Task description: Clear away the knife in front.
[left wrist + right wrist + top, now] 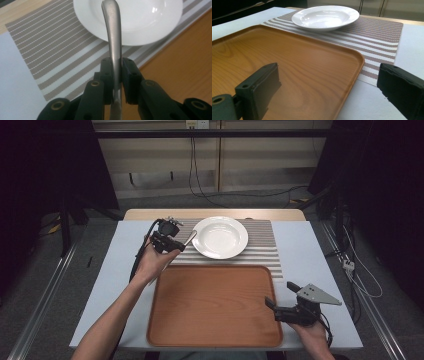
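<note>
My left gripper (176, 245) hovers over the left part of the striped placemat (260, 247), shut on a grey metal utensil (189, 238). In the left gripper view the utensil (112, 32) runs up from between the pads (128, 72) to the rim of the white deep plate (150, 25); its far end is cut off by the frame. The plate (220, 237) stands on the placemat. My right gripper (280, 293) is open at the right edge of the brown wooden tray (215, 305). Its jaws stand wide with nothing between them (329, 75), one over the tray (287, 57), one over the table.
The tray lies at the front middle of the pale blue table (310, 250), touching the placemat's near edge. The placemat (377, 35) and plate (324, 17) lie beyond it. Cables trail on the floor behind the table and at its right.
</note>
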Demonstrator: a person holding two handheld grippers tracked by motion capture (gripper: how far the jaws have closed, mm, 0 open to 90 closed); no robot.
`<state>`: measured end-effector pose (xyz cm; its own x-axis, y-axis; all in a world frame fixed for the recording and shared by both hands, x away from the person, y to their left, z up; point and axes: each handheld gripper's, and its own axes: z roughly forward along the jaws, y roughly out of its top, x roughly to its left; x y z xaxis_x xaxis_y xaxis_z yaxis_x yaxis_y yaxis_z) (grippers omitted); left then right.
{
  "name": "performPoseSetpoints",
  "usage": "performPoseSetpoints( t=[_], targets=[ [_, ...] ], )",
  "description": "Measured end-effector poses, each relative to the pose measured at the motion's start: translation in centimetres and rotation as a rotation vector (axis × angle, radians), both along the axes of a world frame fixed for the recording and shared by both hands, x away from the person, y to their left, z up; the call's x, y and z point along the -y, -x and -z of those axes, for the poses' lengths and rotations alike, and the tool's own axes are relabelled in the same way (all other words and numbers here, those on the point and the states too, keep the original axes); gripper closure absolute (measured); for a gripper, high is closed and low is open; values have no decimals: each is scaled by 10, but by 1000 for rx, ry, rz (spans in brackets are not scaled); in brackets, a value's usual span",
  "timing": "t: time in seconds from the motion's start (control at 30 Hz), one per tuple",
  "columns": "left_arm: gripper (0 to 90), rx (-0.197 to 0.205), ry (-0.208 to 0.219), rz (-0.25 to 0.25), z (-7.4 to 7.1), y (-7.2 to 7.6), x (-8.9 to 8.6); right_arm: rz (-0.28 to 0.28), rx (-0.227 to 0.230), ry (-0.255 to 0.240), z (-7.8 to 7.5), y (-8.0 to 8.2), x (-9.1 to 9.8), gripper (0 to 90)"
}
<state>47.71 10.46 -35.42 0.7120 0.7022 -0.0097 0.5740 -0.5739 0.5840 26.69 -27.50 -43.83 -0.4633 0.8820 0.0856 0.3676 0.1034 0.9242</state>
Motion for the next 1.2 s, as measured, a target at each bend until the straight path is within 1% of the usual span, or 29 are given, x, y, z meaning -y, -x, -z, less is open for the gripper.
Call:
performPoseSetpoints(
  t=[0.13,0.2,0.27,0.3,0.4,0.47,0.5,0.6,0.7,0.73,0.77,0.8,0.83,0.9,0.93,1.0,1.1,1.2],
  targets=[
    [802,-1,-2,17,0,7,2,-1,-3,3,0,0,0,43],
    [802,0,-24,38,2,13,5,-3,-3,5,1,-1,0,43],
    [802,-1,-19,43,2,15,5,-1,-3,4,1,-1,0,43],
    [802,-6,-7,43,4,18,5,0,-3,4,1,-1,-1,43],
    [801,-21,7,42,6,21,4,0,-4,3,1,-1,0,43],
    [802,-40,-2,38,9,24,4,0,-7,0,1,-1,-1,43],
    [802,-48,5,35,10,26,4,0,-7,0,1,-1,-1,43],
    [802,-55,8,44,13,34,4,-1,-8,-2,1,-1,-1,43],
    [802,-60,0,58,14,37,5,1,-7,-2,1,-1,-1,43],
    [801,-64,4,57,14,38,6,-2,-8,1,1,-2,-1,43],
    [801,-67,-5,69,15,42,8,0,-7,2,1,-2,-1,43],
    [801,-67,-5,69,15,42,8,0,-7,2,1,-2,-1,43],
    [802,-61,-7,75,15,44,9,0,-8,2,1,-2,-2,43],
    [801,-64,-7,90,15,48,12,-1,-8,4,1,-2,-2,43],
    [801,-58,-13,91,17,53,14,0,-8,4,1,-1,-2,43],
    [801,-66,-20,93,18,54,14,2,-7,4,1,-2,-2,42],
    [802,-78,-29,90,25,58,16,2,-7,4,1,-1,-2,42],
    [801,-97,-26,93,32,61,17,0,-6,5,1,-1,-2,42]
  ],
)
